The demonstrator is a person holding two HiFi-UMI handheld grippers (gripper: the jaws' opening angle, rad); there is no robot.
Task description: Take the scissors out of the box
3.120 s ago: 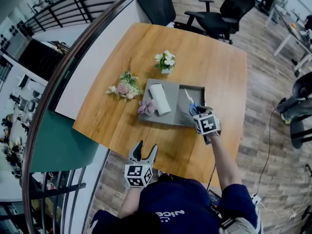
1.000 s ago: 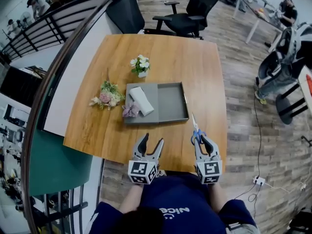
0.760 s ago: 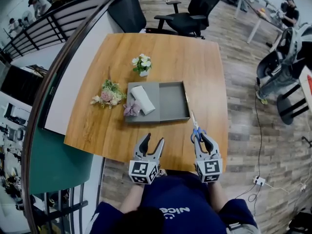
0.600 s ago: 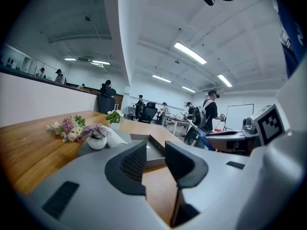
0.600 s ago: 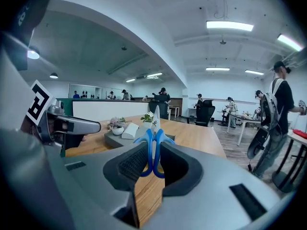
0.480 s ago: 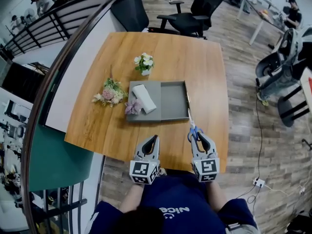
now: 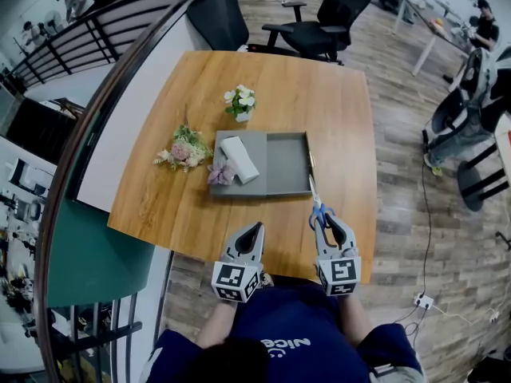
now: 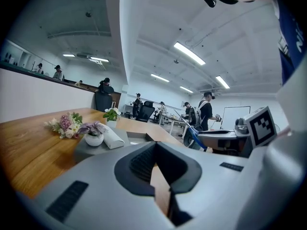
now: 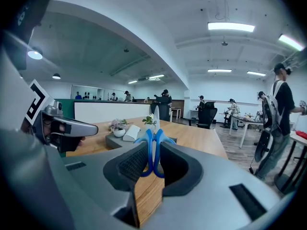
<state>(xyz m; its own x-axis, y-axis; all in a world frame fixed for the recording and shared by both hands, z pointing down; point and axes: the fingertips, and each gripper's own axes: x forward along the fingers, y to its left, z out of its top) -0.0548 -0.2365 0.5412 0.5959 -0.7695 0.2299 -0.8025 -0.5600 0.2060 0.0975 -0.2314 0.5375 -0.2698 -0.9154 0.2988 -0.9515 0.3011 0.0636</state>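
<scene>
Blue-handled scissors (image 7: pixel 313 187) hang over the table's front right, outside the grey box (image 7: pixel 284 166), blades pointing away from me over its right rim. My right gripper (image 7: pixel 330 223) is shut on their handles; in the right gripper view the blue loops (image 9: pixel 152 147) sit upright, pinched between the pads of this gripper (image 9: pixel 153 153). My left gripper (image 7: pixel 252 231) hovers at the table's front edge; its jaws have just been closing and are shut with nothing between them (image 8: pixel 156 153). The box (image 8: pixel 135 137) lies ahead of it.
In the box's left half lie a white roll (image 7: pixel 240 159) and a small purple flower (image 7: pixel 221 174). A bouquet (image 7: pixel 184 148) lies left of the box, and a potted white flower (image 7: pixel 241 102) stands behind it. Office chairs (image 7: pixel 319 14) stand beyond the table.
The left gripper's jaws went from wide open to shut, empty. Over three seconds the right gripper carried the scissors from the box back to the front right of the table.
</scene>
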